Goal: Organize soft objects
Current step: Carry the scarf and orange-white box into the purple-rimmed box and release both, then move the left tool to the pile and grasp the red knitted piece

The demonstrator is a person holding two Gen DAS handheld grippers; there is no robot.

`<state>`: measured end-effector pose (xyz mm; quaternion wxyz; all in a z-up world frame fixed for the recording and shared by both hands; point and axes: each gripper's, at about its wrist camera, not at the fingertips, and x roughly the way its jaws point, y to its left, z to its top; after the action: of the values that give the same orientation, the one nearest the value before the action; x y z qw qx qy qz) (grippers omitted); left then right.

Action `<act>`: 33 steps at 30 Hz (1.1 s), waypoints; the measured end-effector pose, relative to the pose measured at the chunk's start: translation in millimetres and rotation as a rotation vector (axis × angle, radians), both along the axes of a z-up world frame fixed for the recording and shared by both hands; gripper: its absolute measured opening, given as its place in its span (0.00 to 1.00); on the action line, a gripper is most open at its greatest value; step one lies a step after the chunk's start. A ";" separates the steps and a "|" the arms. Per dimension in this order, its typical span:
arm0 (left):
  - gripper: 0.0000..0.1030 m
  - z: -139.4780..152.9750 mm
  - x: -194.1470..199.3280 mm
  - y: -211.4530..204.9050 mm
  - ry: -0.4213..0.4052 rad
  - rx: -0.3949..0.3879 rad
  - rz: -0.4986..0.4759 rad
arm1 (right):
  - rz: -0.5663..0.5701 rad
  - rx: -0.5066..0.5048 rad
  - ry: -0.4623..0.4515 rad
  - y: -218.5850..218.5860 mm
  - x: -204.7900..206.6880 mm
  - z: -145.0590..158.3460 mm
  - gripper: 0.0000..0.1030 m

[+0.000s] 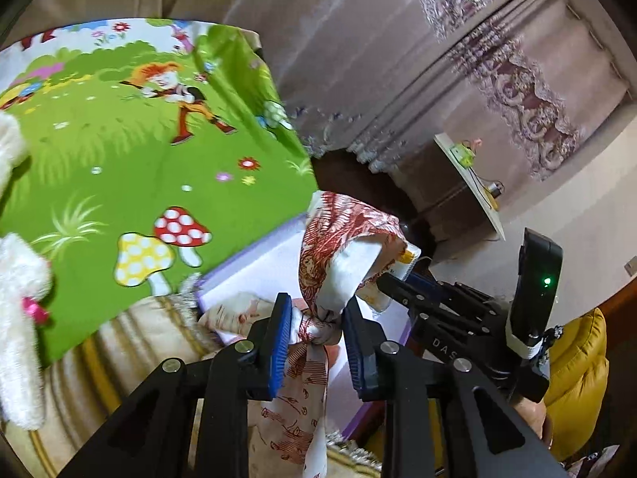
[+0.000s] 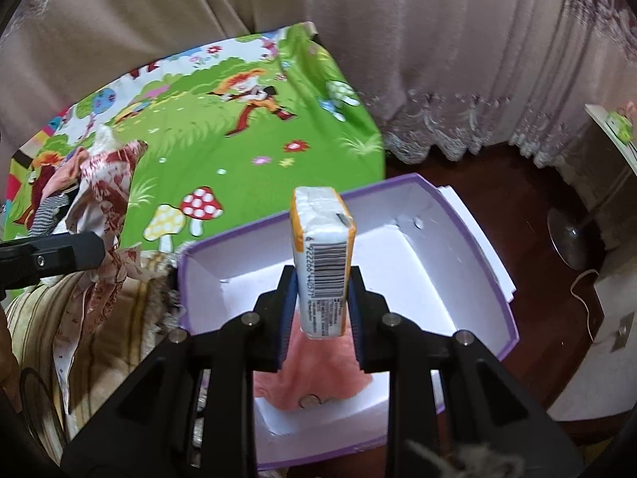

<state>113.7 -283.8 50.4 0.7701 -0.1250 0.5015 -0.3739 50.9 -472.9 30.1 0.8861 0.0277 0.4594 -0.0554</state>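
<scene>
On my right wrist view, the right gripper (image 2: pixel 320 298) sits at lower centre with its fingers clamped on a tissue pack (image 2: pixel 323 261), one pad on each broad side. The pack stands nearly upright: its long axis runs from the bottom end between the pads up toward the frame's centre, tilted slightly left at the top, with the barcode face turned to the camera and the crimped end pointing up. It hangs over the open purple box (image 2: pixel 483 247), which fills the lower middle of the frame. A pink cloth (image 2: pixel 314 378) lies on the box's white floor, directly under the gripper.

On my left wrist view, the left gripper (image 1: pixel 317 336) at lower centre is narrowed on a red-patterned cloth (image 1: pixel 342 235), pinching a bunched knot of it between the blue pads (image 1: pixel 280 342). The cloth's long axis runs vertically through the fingers: one part rises to frame centre, a tail droops to the bottom edge. The right gripper (image 1: pixel 392 281) touches the cloth's right side.

A green cartoon mat (image 1: pixel 131 151) fills the upper left, with a white plush toy (image 1: pixel 18 302) at the left edge.
</scene>
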 end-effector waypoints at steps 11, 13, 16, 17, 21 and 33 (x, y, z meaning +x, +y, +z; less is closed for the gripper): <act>0.47 3.8 -3.6 -6.0 -0.016 0.011 -0.025 | -0.057 0.006 0.036 -18.4 -4.2 -1.8 0.37; 0.47 4.6 -3.5 -2.3 -0.021 0.016 -0.017 | -0.045 0.019 0.033 -15.7 -3.4 -1.5 0.37; 0.47 6.7 -3.0 3.5 -0.034 0.022 -0.005 | -0.029 0.018 0.029 -9.4 -1.9 0.8 0.37; 0.47 7.7 -3.3 6.3 -0.041 0.024 -0.001 | -0.022 0.023 0.022 -7.2 -1.8 2.6 0.37; 0.47 10.9 -2.6 19.3 -0.070 0.029 0.021 | -0.010 0.053 0.013 -1.9 -0.6 7.0 0.48; 0.47 20.8 13.1 110.5 -0.176 0.086 0.207 | -0.002 0.062 -0.001 8.1 1.2 13.6 0.60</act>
<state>126.8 -173.3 71.2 0.8503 -0.1096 0.4319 -0.2800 52.1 -464.8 43.8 0.8850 0.0558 0.4604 -0.0417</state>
